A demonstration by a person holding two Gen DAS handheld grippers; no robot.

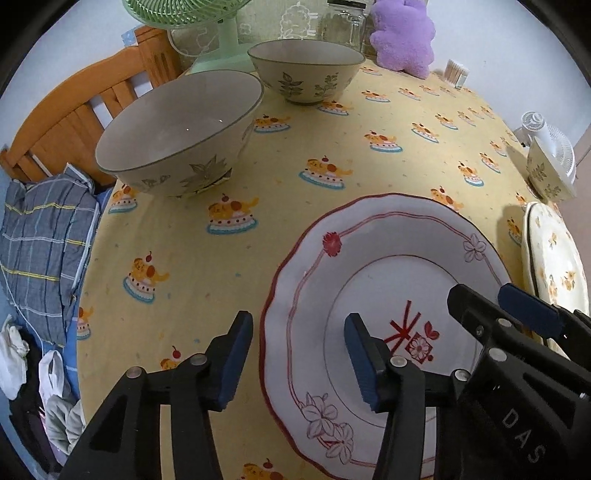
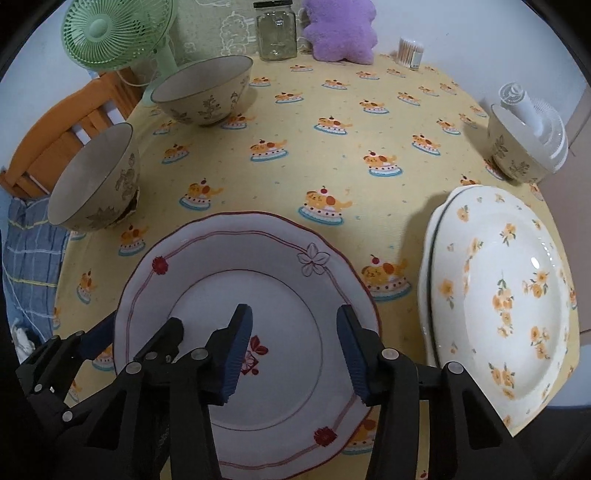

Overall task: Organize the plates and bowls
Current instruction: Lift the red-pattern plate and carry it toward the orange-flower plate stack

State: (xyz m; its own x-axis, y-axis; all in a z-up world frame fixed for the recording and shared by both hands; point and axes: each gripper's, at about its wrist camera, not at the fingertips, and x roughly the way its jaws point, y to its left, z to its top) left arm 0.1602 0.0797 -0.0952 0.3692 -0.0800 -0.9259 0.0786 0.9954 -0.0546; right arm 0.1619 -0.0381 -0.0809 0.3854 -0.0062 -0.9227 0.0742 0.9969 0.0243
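A white plate with a red rim (image 1: 384, 280) (image 2: 236, 266) lies on the table near the front. My left gripper (image 1: 297, 358) is open over the plate's left edge; it also shows in the right wrist view (image 2: 136, 332). My right gripper (image 2: 293, 354) is open above the plate's centre; it also shows in the left wrist view (image 1: 491, 306). Two stacked yellow-flowered plates (image 2: 498, 295) (image 1: 554, 258) lie to the right. Three leaf-patterned bowls stand upright: one near left (image 1: 177, 133) (image 2: 96, 181), one far left (image 1: 306, 70) (image 2: 203, 88), one far right (image 2: 517, 147) (image 1: 546, 173).
A yellow tablecloth (image 2: 332, 110) covers the table. A green fan (image 2: 114, 33), a glass jar (image 2: 277, 33), a purple plush (image 2: 340, 29) and a cotton-swab box (image 2: 410, 51) stand at the back. A white fan (image 2: 535, 122) is behind the right bowl. A wooden chair (image 1: 74, 122) stands left.
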